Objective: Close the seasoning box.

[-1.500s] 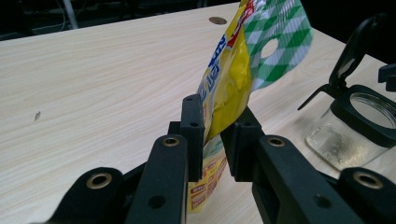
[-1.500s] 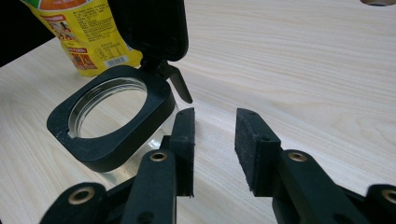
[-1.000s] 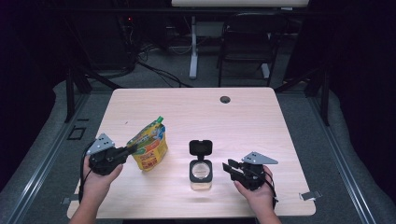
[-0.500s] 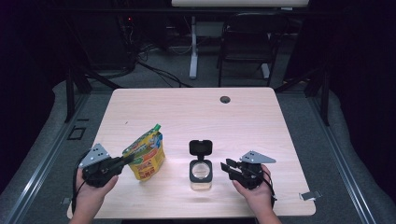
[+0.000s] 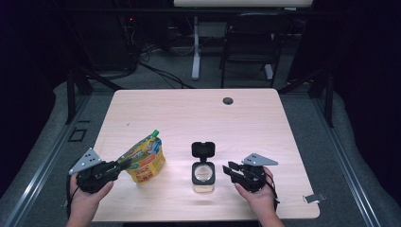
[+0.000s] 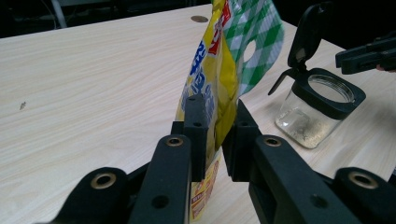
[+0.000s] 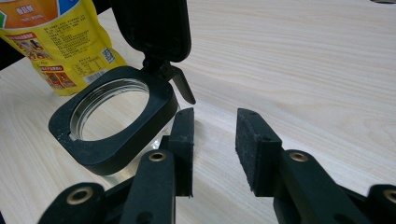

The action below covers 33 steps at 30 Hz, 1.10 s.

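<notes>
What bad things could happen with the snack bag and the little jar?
The left claw pinches only the bag's edge, so the bag could slip or flop over. The jar stands free with its lid flipped up; the open right claw sits beside it and could bump it over.

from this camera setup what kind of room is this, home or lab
Most likely a lab or recording room, not a home: a bare wooden table with a cable hole, black curtains around it, loose cables on grey carpet, and an empty office chair behind.

I'm seeing black left gripper (image 5: 124,164), black right gripper (image 5: 228,168), grey triangular plates, brass-ringed holes, trailing black cables
</notes>
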Available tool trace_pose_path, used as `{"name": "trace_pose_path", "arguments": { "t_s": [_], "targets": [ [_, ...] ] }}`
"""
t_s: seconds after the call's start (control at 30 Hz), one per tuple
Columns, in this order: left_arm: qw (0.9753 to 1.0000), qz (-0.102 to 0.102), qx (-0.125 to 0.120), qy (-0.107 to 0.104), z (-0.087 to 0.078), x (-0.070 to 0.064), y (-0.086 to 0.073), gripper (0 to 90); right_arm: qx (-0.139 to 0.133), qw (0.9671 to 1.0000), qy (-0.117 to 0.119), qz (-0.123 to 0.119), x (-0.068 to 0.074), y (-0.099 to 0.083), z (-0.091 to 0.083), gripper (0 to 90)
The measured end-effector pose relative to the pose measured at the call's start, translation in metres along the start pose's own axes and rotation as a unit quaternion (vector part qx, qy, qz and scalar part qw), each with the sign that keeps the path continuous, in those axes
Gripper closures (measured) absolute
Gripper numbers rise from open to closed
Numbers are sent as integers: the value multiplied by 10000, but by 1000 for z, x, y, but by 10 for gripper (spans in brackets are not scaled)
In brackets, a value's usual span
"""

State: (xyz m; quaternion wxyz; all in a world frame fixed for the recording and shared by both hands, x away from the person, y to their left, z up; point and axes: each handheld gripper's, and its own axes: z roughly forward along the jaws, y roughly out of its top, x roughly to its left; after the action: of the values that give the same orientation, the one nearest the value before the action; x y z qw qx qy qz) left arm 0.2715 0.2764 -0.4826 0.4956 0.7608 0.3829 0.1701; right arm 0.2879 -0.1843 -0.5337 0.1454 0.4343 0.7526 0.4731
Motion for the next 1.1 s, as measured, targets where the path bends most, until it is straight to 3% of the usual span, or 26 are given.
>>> {"name": "trace_pose_path", "arguments": {
  "t_s": [0.37,1.1],
  "targets": [
    [9998,-99,147,-45,12,2,-9,655,-24,10000,9,-5,1,1,0,674],
    [9979,-458,417,-169,35,12,-19,504,-8,10000,12,-2,1,-1,-1,667]
  ]
}}
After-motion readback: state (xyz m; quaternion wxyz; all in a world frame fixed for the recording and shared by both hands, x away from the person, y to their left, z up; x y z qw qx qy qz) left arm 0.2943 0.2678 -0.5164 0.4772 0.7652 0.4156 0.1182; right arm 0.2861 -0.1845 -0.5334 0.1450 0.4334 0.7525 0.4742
